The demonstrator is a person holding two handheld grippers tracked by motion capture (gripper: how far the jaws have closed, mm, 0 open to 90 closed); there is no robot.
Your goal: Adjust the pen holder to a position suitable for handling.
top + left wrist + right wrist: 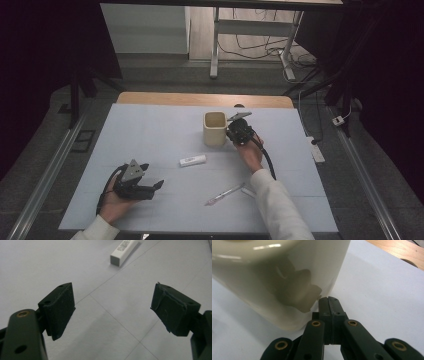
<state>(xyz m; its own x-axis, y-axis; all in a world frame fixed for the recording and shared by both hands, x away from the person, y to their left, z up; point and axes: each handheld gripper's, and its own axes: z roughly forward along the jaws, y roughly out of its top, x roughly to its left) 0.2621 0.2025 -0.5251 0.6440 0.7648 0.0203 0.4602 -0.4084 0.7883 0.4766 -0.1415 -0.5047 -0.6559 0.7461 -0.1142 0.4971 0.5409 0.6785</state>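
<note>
A cream mug [215, 128] stands upright on the pale sheet, right of centre. My right gripper [231, 133] is at its right side, low to the sheet. In the right gripper view the jaws are shut together with nothing between them [329, 300], and their tips sit right at the mug's wall [274, 277] near its base; I cannot tell whether they touch it. My left gripper [152, 175] rests at the front left in the person's hand. Its jaws stand wide open and empty [112, 310], pointing toward a small white box [123, 251].
The white box [192, 160] lies in the middle of the sheet. A pen [225, 194] and a small white piece [248, 192] lie near the front, by the right forearm. The wooden table edge [205, 99] shows beyond the sheet; a table frame and cables stand behind.
</note>
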